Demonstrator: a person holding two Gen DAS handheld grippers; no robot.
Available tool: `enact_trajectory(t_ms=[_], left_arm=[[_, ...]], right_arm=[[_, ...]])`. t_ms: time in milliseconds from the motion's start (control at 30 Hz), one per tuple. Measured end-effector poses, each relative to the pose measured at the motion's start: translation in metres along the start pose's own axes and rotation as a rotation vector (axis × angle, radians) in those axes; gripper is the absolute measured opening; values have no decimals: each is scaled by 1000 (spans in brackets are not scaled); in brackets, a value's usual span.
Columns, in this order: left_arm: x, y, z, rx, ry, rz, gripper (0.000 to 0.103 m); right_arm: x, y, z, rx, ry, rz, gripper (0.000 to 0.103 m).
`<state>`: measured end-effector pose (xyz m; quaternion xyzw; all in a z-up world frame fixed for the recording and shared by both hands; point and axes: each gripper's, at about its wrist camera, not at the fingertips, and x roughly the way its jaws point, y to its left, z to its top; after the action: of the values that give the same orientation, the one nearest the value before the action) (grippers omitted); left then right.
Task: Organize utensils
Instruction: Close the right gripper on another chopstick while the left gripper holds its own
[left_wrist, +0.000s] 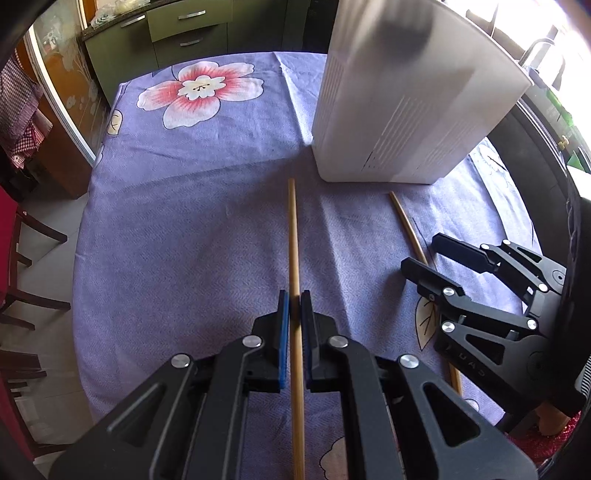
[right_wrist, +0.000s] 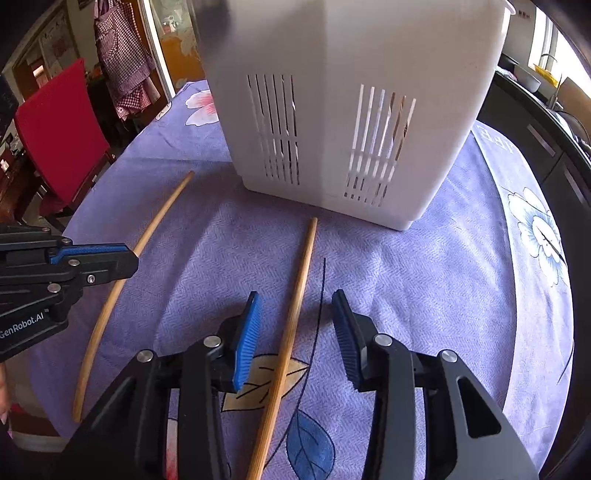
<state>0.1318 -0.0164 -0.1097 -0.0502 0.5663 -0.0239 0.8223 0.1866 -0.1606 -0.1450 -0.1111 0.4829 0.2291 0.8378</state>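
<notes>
Two long wooden chopsticks lie on the purple flowered tablecloth in front of a white slotted utensil holder, which also shows in the right wrist view. My left gripper is shut on the left chopstick, which still rests on the cloth; the right wrist view shows this chopstick and the left gripper. My right gripper is open, its jaws on either side of the right chopstick without touching it. The left wrist view shows this chopstick and the right gripper.
A red chair stands at the table's left side. Green kitchen cabinets stand beyond the far edge. A dark counter runs along the right. The cloth hangs over the table edges.
</notes>
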Motion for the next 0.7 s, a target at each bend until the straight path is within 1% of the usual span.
enact_trajectory(t_ms=[233,367,433,467,567,700], left_arm=[[9,3,2,-9,25,1,6],[10,3,4,-10,29,8,6],[12,2,6,-9,38,3,6],[13,2,6,-8,42,2,6],[16,0,7,-6,49,6,6],[18,-2,10,-1,55,12,6]], right_arm=[[-1,5,-2,-22,-4,-2,26],[3,4,2,-10,10,10,23],[2,1,2,-3,13,11,17],[2,-1,3,0,15,13,16],[2,-2,3,10,16,10,10],[1,-5,3,19,14,16,8]])
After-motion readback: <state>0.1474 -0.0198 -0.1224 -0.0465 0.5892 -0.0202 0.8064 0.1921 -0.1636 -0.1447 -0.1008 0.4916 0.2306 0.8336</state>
